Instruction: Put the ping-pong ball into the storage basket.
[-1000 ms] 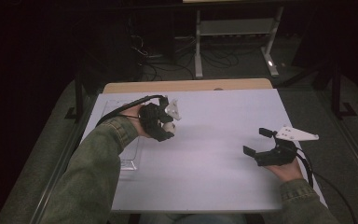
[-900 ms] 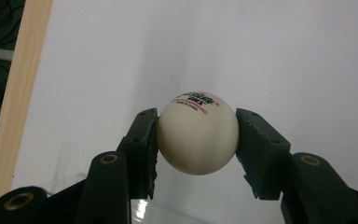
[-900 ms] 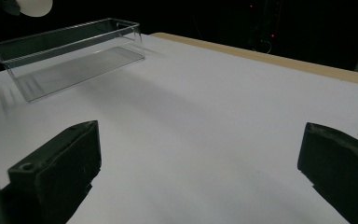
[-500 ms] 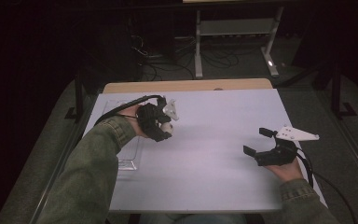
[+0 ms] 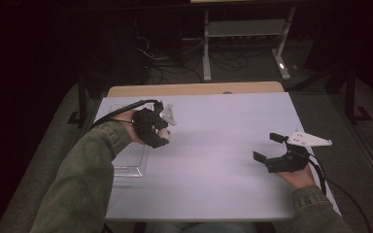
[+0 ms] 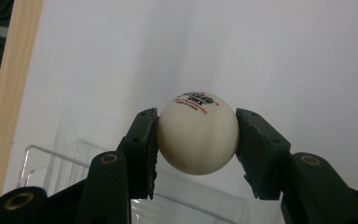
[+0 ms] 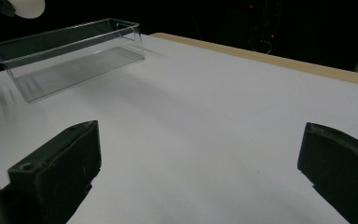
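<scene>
Carrying step under way, most likely: white ball (image 6: 198, 133) clamped between jaws of left gripper (image 5: 159, 130), held above the surface (image 5: 213, 145) beside the clear tray (image 5: 128, 160). Next, probably lowering over tray, then releasing. Right gripper (image 5: 268, 148) well away from tray, jaws wide, empty. Ball's printed lettering legible in left gripper view; tray's full length plain in right gripper view.

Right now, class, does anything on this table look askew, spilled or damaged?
Nothing stands out. The clear tray sits upright and unbroken on the white table; the ball is held cleanly in the left claw.
</scene>
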Demonstrator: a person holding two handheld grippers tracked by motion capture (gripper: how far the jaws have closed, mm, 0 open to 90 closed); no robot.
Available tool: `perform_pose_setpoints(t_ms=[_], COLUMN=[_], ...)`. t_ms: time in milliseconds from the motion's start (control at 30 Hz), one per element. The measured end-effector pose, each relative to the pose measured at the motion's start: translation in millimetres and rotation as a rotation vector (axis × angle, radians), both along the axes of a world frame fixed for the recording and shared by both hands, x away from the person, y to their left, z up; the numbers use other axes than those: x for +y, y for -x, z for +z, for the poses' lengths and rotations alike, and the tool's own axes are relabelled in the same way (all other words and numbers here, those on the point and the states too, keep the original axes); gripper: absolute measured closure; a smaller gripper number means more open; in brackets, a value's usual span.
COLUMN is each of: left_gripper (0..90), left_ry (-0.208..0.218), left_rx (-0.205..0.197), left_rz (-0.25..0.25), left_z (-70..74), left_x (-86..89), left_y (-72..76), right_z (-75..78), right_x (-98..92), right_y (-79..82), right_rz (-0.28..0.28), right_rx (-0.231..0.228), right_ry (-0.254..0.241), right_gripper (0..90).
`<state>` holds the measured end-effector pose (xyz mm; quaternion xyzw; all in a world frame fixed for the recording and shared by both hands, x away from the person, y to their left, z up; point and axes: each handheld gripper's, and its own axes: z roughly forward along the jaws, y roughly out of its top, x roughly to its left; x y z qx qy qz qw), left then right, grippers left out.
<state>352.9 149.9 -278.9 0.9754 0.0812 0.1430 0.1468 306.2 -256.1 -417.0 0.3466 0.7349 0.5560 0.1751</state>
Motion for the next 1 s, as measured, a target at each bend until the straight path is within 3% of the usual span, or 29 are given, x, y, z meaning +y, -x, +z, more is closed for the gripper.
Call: perform_pose_setpoints(t_ms=[1000], left_gripper=[50.9], left_ry=[-0.023], left_rx=[0.011], left_rz=[0.083], left_z=[1.9], left_x=[45.1], left_y=[3.8], right_z=[0.0], right_x=[0.7], right_y=[-0.3], right_rz=[-0.006], right_rx=[-0.004], right_ry=[0.003], right_gripper=[0.0])
